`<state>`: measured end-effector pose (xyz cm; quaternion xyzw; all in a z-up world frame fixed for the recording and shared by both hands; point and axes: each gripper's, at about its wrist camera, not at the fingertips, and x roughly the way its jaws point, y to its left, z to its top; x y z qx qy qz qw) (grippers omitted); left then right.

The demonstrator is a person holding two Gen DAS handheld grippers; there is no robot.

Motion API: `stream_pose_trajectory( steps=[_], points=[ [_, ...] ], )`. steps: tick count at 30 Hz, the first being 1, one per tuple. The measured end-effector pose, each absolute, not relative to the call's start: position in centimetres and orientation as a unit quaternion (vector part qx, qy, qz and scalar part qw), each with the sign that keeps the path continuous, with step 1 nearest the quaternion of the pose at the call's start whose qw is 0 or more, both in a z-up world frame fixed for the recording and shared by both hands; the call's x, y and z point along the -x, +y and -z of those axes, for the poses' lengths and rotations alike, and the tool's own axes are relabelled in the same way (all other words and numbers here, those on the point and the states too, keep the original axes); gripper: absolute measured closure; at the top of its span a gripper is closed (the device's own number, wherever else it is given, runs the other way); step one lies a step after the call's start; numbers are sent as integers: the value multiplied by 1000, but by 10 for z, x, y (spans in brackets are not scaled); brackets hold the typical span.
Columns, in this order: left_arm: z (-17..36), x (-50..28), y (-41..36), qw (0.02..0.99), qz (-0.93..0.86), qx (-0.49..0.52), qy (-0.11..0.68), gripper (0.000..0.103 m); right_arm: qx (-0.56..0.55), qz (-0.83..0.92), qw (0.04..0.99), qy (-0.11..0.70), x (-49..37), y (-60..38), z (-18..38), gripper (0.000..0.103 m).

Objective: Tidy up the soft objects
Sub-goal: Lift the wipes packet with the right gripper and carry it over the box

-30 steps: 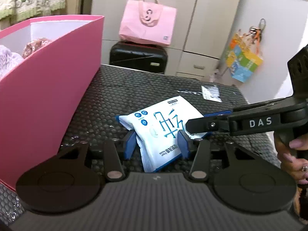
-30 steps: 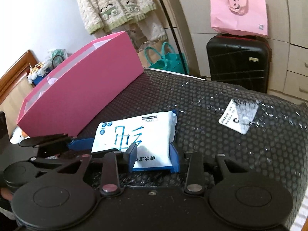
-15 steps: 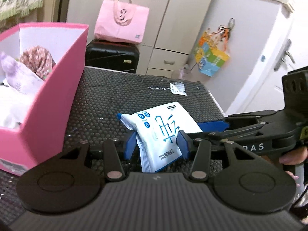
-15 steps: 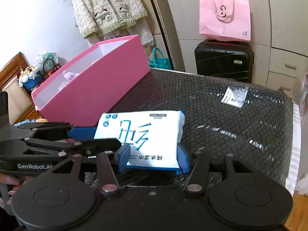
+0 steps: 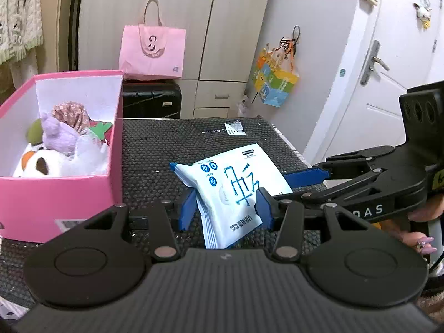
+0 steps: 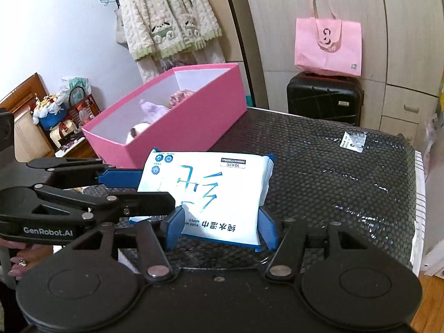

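A white and blue pack of wet wipes (image 5: 233, 188) is held above the black bubble-wrap surface (image 5: 155, 149). My left gripper (image 5: 224, 211) is shut on one end of the pack. My right gripper (image 6: 220, 227) is shut on another edge of the pack (image 6: 211, 191). The right gripper also shows in the left wrist view (image 5: 308, 179), and the left gripper in the right wrist view (image 6: 138, 188). A pink box (image 5: 61, 202) at the left holds plush toys (image 5: 61, 149); it shows in the right wrist view too (image 6: 183, 122).
A white label (image 5: 234, 128) lies on the far part of the surface. A black suitcase (image 6: 324, 98) with a pink tote bag (image 6: 328, 47) on it stands behind. A cabinet, a white door (image 5: 388, 69) and hanging clothes (image 6: 169, 19) surround the area.
Both grippers have lifted with the pack held between them, and the views have risen so the inside of the pink box now shows.
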<state>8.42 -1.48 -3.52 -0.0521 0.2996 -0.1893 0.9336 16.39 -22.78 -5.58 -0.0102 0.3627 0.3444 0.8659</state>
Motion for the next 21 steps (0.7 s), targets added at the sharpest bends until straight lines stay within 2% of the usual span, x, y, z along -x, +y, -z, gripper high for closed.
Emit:
stream_pose_trajectory(
  steps=[12, 21],
  points=[
    [7, -50, 31, 936, 209, 63, 277, 57, 11, -361, 881, 306, -120, -202, 26, 39],
    [-29, -45, 77, 957, 181, 54, 221, 57, 42, -396, 878, 267, -113, -154, -5, 39]
  ],
)
